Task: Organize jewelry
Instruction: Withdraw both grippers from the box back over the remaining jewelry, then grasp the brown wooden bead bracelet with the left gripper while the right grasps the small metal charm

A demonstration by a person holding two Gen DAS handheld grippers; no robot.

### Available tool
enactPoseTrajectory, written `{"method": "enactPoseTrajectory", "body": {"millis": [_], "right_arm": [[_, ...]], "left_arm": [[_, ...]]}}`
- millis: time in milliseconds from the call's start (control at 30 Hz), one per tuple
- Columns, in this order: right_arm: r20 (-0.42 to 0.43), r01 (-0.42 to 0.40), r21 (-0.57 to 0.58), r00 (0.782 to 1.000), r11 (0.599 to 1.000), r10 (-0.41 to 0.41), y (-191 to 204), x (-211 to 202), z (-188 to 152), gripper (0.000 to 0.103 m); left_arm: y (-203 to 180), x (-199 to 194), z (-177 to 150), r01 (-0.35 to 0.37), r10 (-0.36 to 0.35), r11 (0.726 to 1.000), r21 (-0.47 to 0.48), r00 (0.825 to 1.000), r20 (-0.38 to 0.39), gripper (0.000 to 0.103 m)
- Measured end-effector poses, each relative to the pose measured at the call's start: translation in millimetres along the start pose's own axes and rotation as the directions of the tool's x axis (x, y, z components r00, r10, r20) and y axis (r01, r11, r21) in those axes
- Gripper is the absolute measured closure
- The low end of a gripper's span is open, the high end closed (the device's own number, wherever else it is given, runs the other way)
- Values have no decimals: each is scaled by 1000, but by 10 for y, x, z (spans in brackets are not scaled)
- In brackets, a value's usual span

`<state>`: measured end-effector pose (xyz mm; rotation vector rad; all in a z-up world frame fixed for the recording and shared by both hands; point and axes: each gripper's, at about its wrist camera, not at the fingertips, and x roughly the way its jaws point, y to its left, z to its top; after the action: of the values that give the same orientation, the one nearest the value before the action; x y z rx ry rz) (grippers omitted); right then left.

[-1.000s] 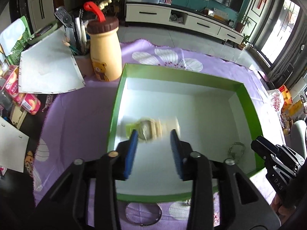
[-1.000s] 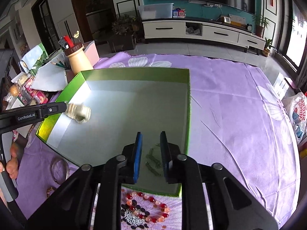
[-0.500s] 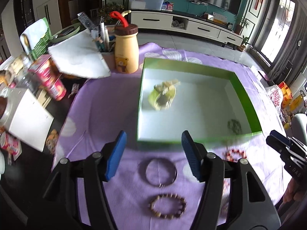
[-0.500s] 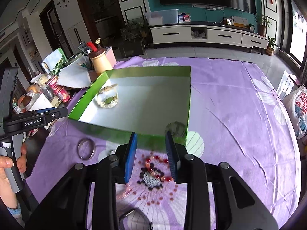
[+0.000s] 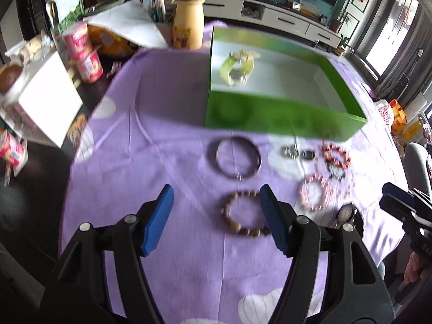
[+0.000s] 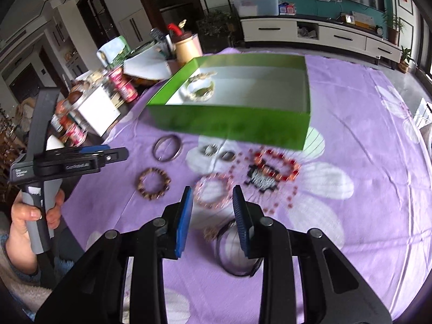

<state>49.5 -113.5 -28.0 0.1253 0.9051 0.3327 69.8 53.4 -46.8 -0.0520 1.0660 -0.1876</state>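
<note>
A green box stands on the purple cloth with a yellow-green bracelet inside. In front of it lie a metal bangle, a brown bead bracelet, a pink bead bracelet, a red bead bracelet and two small pieces. My left gripper is open and empty above the brown bracelet. My right gripper is open and empty over the pink bracelet.
A yellow bottle, cans, a white box and papers crowd the table's left side. A dark ring lies under my right gripper. A hand holds the left gripper at the left edge.
Both grippers have pulled back from inside the box to above the jewelry on the cloth. The left let go of the yellow-green bracelet in the box. Both jaws have opened wider.
</note>
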Motion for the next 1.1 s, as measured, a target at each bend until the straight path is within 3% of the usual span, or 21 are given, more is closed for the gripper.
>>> {"method": "enactPoseTrajectory", "body": {"millis": [300, 400, 600, 800, 967, 1100], "right_arm": [[-113, -69, -28, 991, 997, 66, 213, 132, -468, 72], [-136, -68, -23, 989, 997, 64, 231, 214, -588, 72], [-131, 23, -22, 991, 999, -26, 167, 391, -649, 72], [-74, 117, -73, 990, 991, -122, 175, 481, -613, 72], [-64, 122, -96, 990, 988, -129, 163, 576, -556, 72], [-59, 120, -118, 990, 986, -128, 196, 631, -527, 72]], "left_arm": [[3, 213, -272, -12, 11, 1000, -18, 998, -58, 36], [-33, 268, -292, -19, 18, 1000, -16, 998, -61, 41], [-97, 353, -308, -24, 23, 1000, -12, 998, -62, 45], [-113, 397, -328, -31, 31, 999, -9, 998, -54, 48], [-149, 425, -324, -46, 46, 999, 15, 998, -40, 50], [-184, 445, -307, -69, 70, 997, 36, 997, -27, 65]]}}
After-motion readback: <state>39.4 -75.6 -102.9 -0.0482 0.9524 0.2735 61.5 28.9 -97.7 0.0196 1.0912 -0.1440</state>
